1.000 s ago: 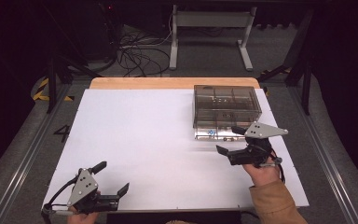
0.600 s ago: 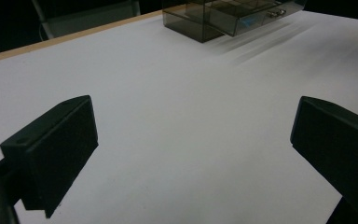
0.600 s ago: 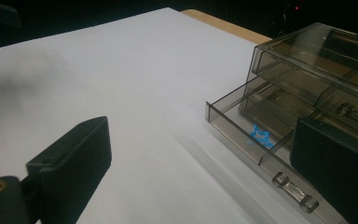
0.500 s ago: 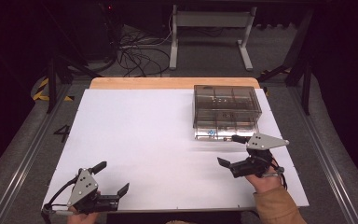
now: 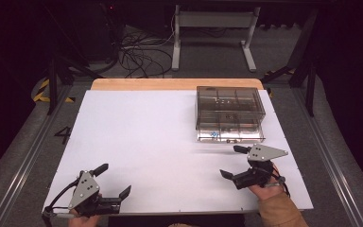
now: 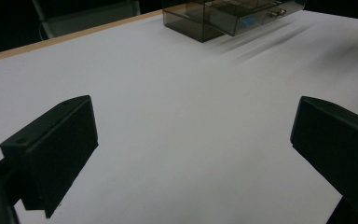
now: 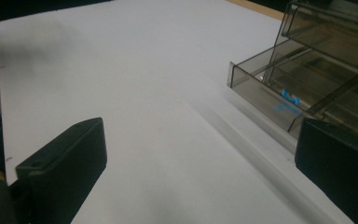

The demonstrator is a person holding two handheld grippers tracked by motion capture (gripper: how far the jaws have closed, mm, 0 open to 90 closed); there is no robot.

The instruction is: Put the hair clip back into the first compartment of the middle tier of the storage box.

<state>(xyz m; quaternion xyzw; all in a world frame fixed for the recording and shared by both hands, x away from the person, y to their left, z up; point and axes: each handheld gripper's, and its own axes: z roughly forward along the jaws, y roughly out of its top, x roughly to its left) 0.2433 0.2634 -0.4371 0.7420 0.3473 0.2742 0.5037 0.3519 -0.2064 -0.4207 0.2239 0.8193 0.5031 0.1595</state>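
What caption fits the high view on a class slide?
Both tongs, left and right, open above the white table near a clear drawer box.

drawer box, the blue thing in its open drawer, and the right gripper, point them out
drawer box [image 5: 229,98], high view, on its smoky clear top.
blue thing [image 7: 290,97], right gripper view, on the piece in the open drawer.
right gripper [image 5: 234,161], high view, midway between its jaw tips.

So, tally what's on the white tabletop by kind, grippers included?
Clear smoky plastic drawer box, bottom drawer pulled out: 1
Small blue piece lying in that open drawer: 1
Black two-jaw grippers, left and right, both open and holding nothing: 2
Total: 4
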